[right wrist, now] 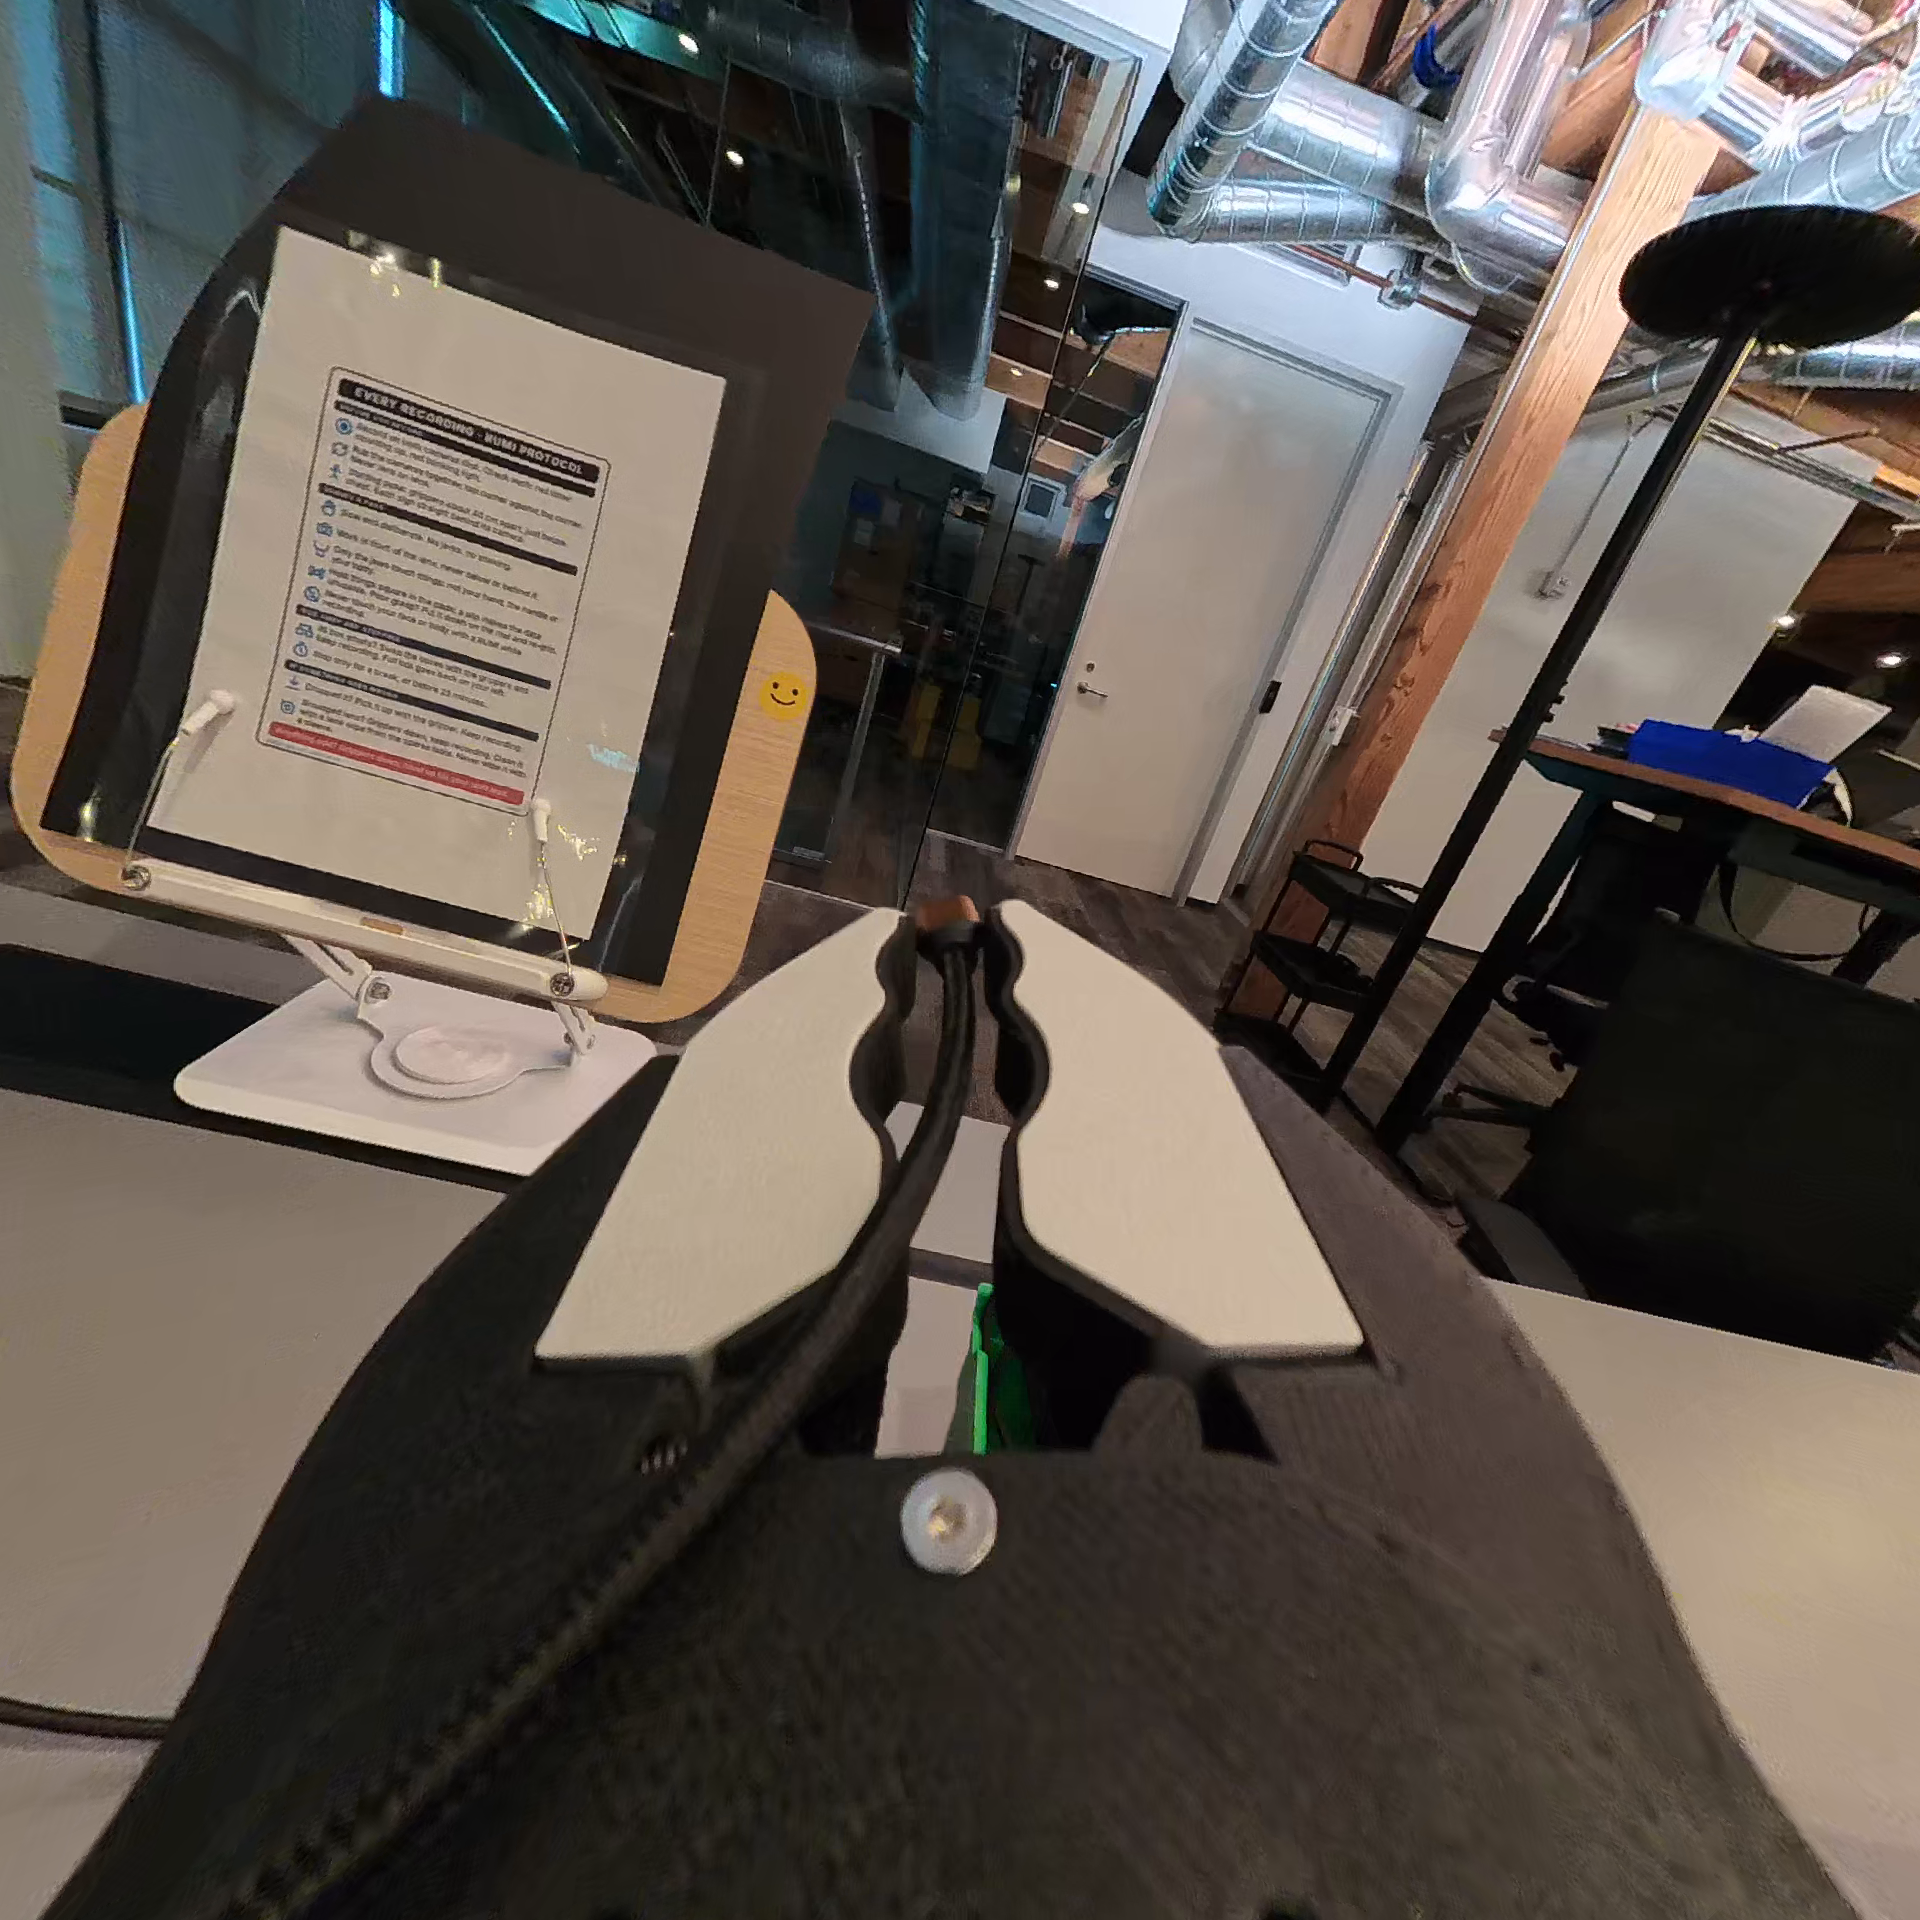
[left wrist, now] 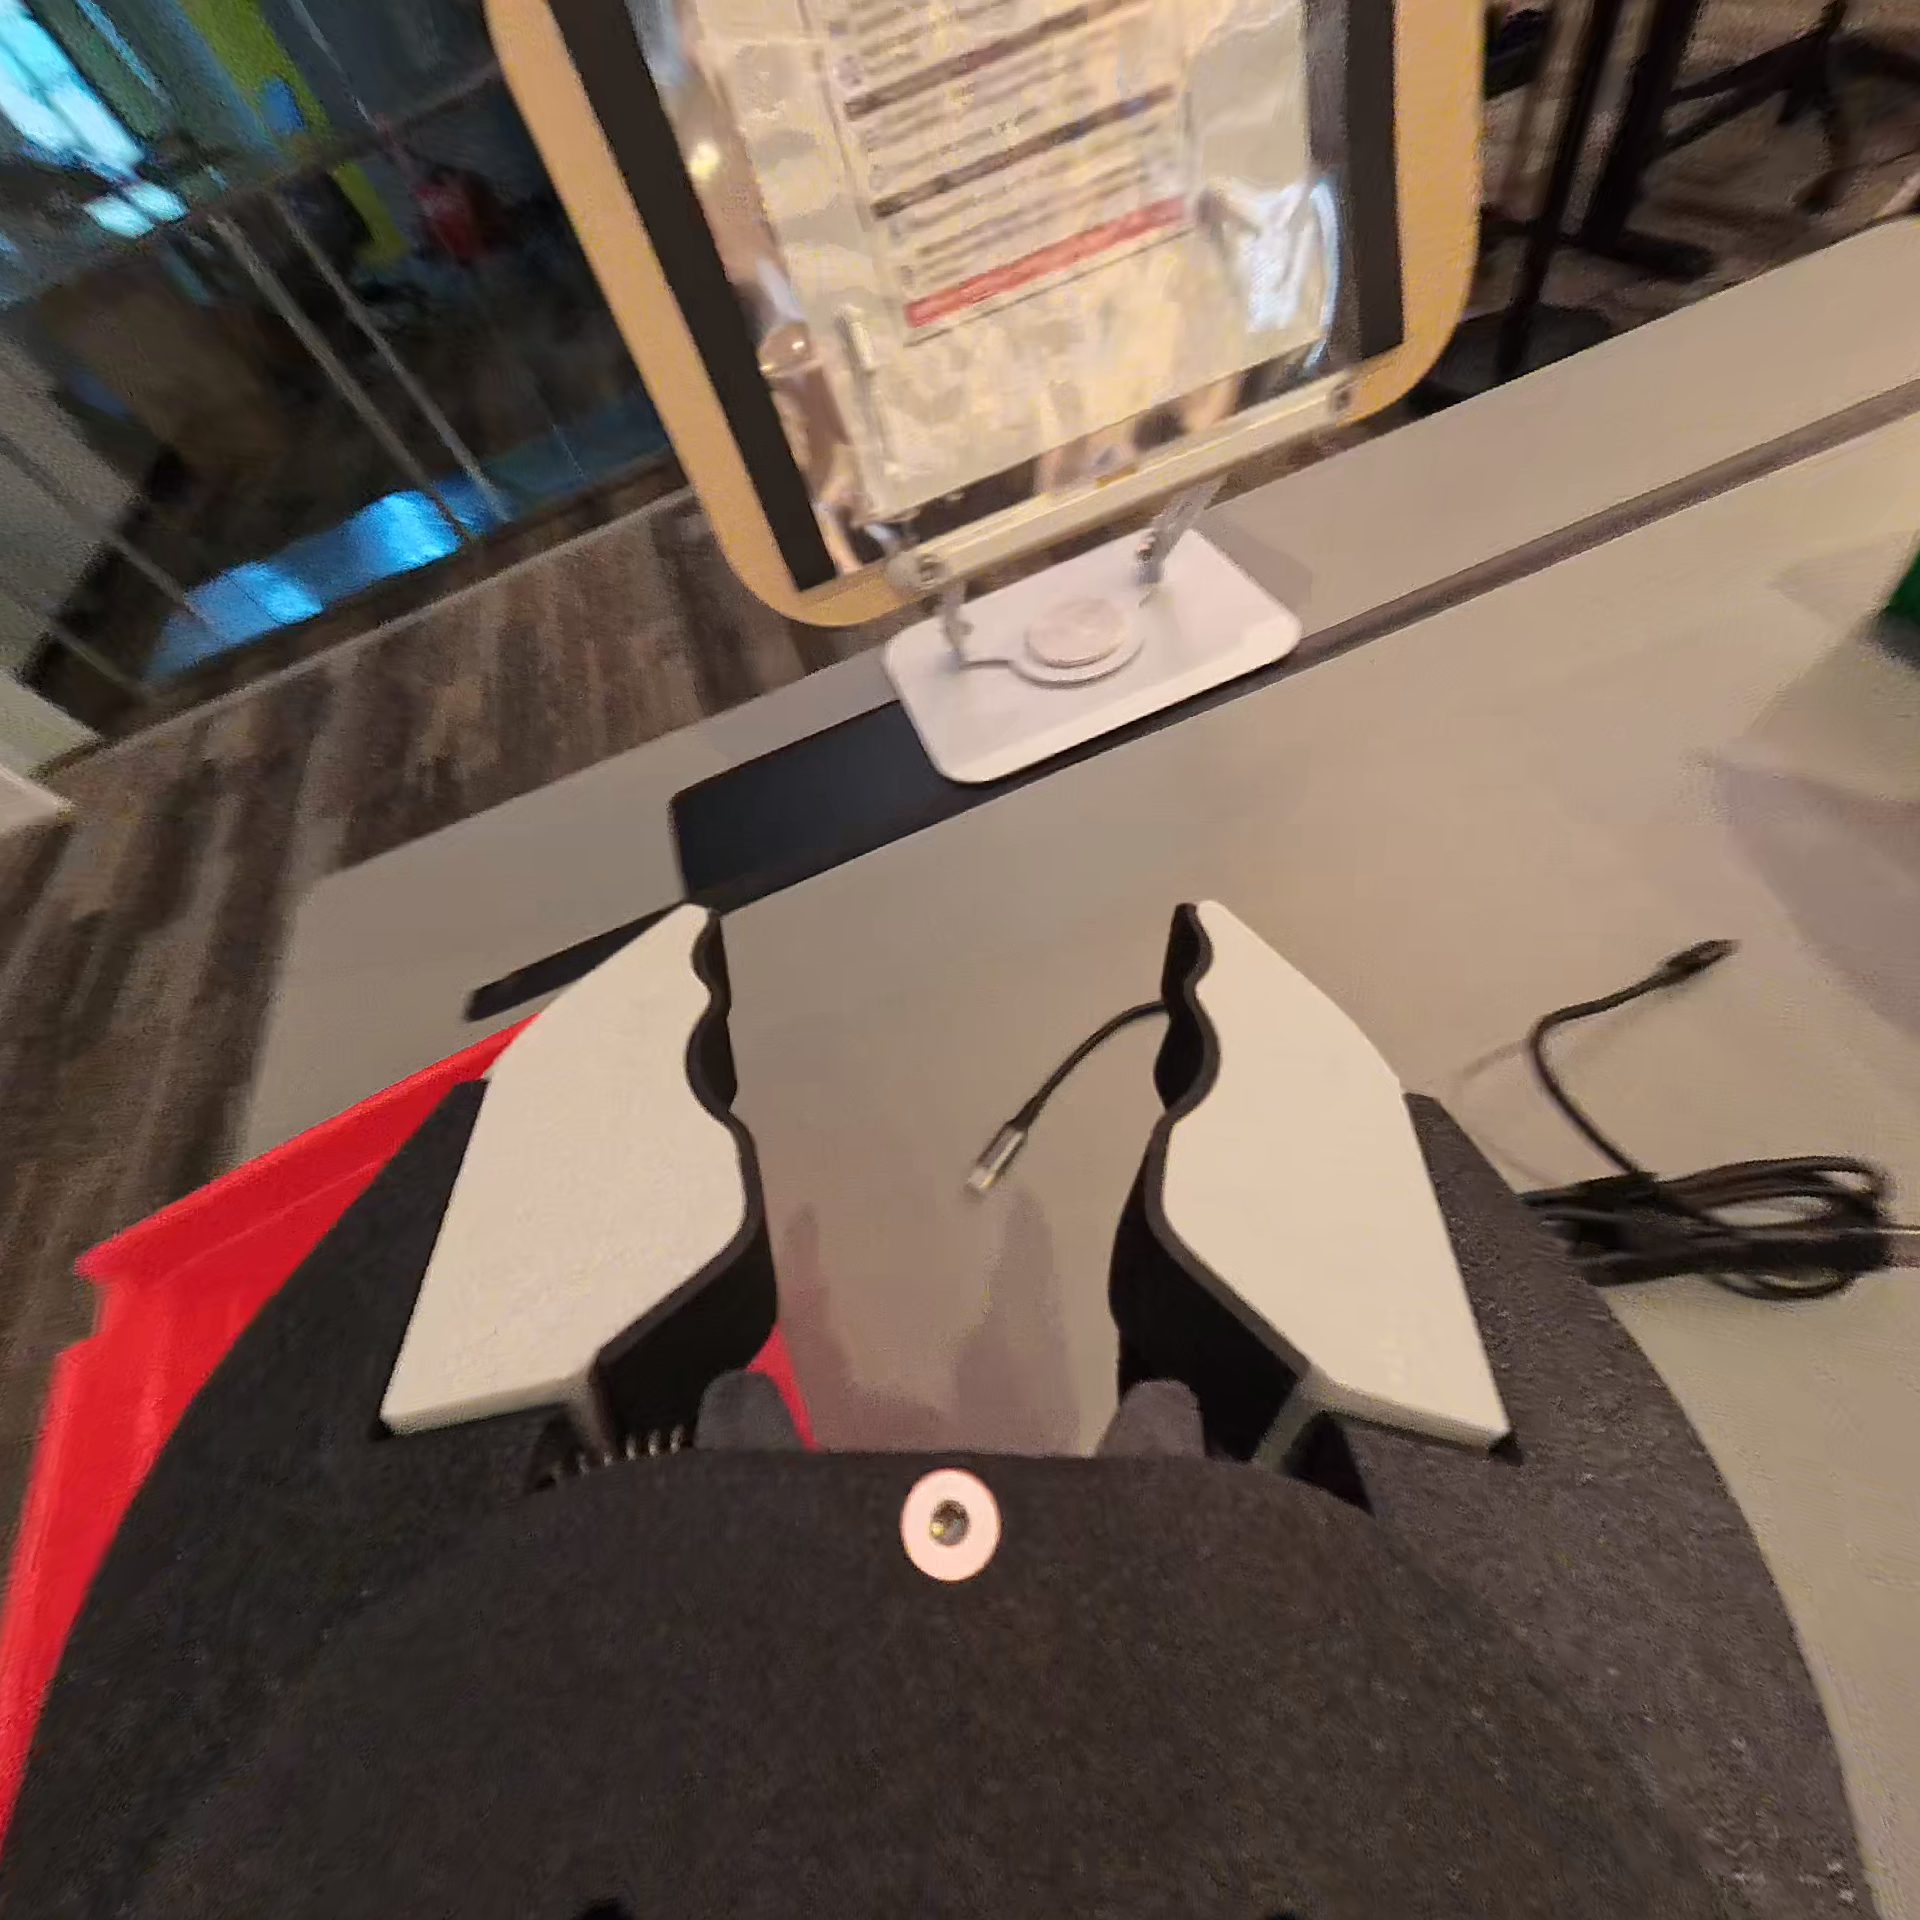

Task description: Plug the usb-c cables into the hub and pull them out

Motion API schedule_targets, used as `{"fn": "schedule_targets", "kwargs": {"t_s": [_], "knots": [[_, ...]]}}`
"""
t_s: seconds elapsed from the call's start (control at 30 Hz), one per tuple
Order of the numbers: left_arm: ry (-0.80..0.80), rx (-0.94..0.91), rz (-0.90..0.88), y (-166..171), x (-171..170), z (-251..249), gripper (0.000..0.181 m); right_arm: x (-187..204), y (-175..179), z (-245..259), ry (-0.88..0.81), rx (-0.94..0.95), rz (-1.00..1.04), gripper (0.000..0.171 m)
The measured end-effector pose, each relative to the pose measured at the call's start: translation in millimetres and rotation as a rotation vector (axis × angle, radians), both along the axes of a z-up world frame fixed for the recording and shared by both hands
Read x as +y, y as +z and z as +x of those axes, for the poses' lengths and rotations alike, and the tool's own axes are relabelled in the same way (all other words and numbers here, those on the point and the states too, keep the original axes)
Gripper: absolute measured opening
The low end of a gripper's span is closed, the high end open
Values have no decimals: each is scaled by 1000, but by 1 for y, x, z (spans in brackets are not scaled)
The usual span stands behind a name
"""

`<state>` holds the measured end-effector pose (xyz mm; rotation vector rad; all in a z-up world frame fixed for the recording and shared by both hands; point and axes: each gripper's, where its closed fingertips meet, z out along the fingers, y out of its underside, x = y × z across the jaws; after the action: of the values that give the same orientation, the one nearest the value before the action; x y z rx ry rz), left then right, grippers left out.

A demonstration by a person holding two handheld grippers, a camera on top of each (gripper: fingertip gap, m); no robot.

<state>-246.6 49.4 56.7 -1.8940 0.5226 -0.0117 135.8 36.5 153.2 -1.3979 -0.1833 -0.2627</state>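
Note:
My left gripper [left wrist: 951, 920] is open and empty above the grey table [left wrist: 1403, 831]. A short black cable with a silver USB-C plug [left wrist: 987, 1169] lies on the table between its fingers, running behind the right finger. A second black USB-C cable [left wrist: 1621, 1049] lies to the right, its loose coil [left wrist: 1745, 1221] beside it. My right gripper [right wrist: 951, 920] is shut on a black braided cable [right wrist: 925, 1122], raised off the table; the cable's end with a brown tip [right wrist: 948, 916] pokes out between the fingertips, and the cable trails back over the gripper body. The hub is not in view.
A document stand with a printed sheet [left wrist: 997, 260] on a white base [left wrist: 1091, 665] stands at the table's far side, also in the right wrist view [right wrist: 416, 582]. A black strip [left wrist: 810, 810] lies in front. A red bin [left wrist: 156, 1351] is at left, something green [right wrist: 982, 1371] below the right gripper. The tips of one gripper are about 40 cm away from the tips of the other.

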Motion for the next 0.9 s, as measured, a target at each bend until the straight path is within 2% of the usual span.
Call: {"fn": "schedule_targets", "kwargs": {"t_s": [0.1,0.2,0.33,0.43,0.9], "knots": [[137,148,107,4,-5,-10,77,2,-2,1,49,51,1,13],[311,315,235,41,-6,-14,78,3,-4,3,76,83,-6,13],[388,291,358,97,-13,5,74,4,-5,7,79,92,-6,13],[400,262,408,119,-17,15,72,5,-7,7,81,88,-11,13],[406,228,413,128,-8,30,75,14,-14,-7,110,64,-23,13]]}}
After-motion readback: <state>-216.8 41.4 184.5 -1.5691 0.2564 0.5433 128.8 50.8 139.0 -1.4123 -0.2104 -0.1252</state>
